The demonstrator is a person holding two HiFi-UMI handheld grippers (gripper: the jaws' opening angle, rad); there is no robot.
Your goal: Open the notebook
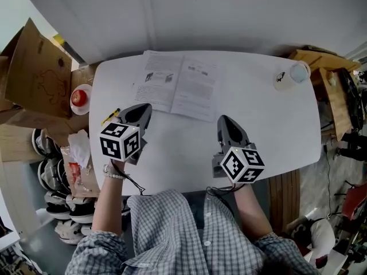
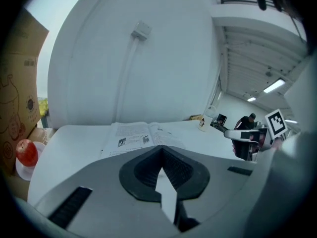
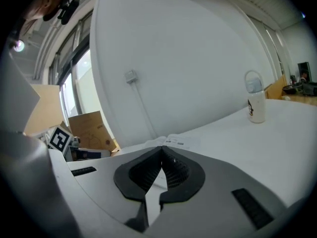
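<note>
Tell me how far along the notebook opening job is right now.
It looks done: the notebook lies open and flat on the table, print facing up. Nothing is in hand; the left tool and right tool are both shut and empty, on the person's side of it. Nothing seems left except perhaps parking the tools.

1. Table [image 1: 275, 130]: white top, smooth, low sheen.
2. Notebook [image 1: 178, 85]: thin white paper, matt, printed pages.
3. Left gripper [image 1: 144, 106] and right gripper [image 1: 223, 119]: grey plastic shells, matt; pads [image 2: 173, 166] black, finely ribbed, rubbery-looking.
4. Box [image 1: 34, 67]: brown cardboard, dull, slightly rough.
5. Apple [image 1: 78, 98]: red skin, glossy. Plate [image 1: 87, 109] under it: white, smooth.
6. Shirt [image 1: 166, 234]: checked woven cloth, soft, matt.
</note>
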